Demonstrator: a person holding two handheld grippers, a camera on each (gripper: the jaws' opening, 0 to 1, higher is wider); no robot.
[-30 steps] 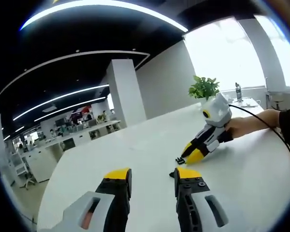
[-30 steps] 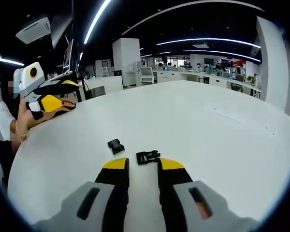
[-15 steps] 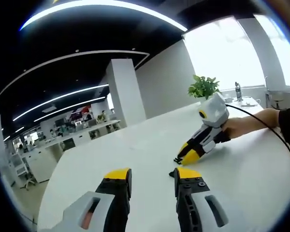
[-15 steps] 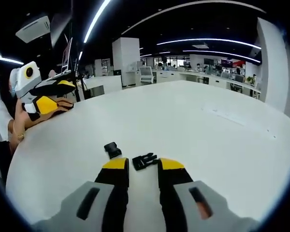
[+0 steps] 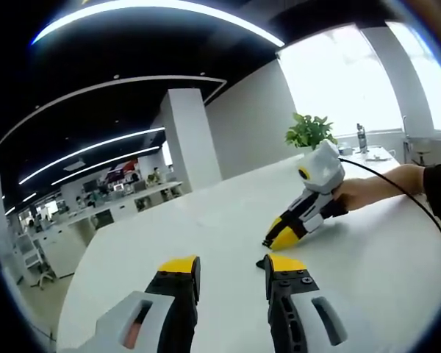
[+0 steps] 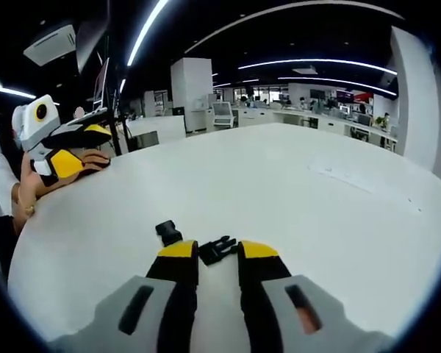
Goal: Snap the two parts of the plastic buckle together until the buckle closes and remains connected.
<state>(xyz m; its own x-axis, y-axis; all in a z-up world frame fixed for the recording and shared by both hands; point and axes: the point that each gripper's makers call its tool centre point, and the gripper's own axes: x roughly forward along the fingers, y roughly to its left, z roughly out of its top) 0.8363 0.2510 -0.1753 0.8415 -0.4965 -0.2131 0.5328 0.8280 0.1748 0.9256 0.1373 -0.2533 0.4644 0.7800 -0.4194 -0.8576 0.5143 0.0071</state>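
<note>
**Buckle halves apart on table, right gripper at the pronged half**

Left gripper view: the left gripper (image 5: 231,266) is seen from behind, jaws set apart w/ a moderate gap and nothing between them. Its yellow tips are held over a white table (image 5: 169,228). A small dark bit of a buckle part is glimpsed just beside the inner edge of the right-hand tip; which half it is cannot be told. Further out, the right gripper (image 5: 270,241) is seen w/ its yellow tips down at the table surface, held by a hand (image 5: 356,193) w/ a dark sleeve behind. A black cable is run back from it. A potted plant (image 5: 309,132) is stood near the far table edge, by a bright window.

Right gripper view: the right gripper's jaws are set apart w/ a narrow-to-moderate gap. The pronged buckle half (image 6: 217,248) is lying on the table right at the tips, partly in the gap btwn them; no grip on it can be confirmed. The other buckle half (image 6: 167,232) is lying just beside it, to the left, apart from it – the two are not joined. The left gripper is seen at far left, jaws parted, held over the table edge.
</note>
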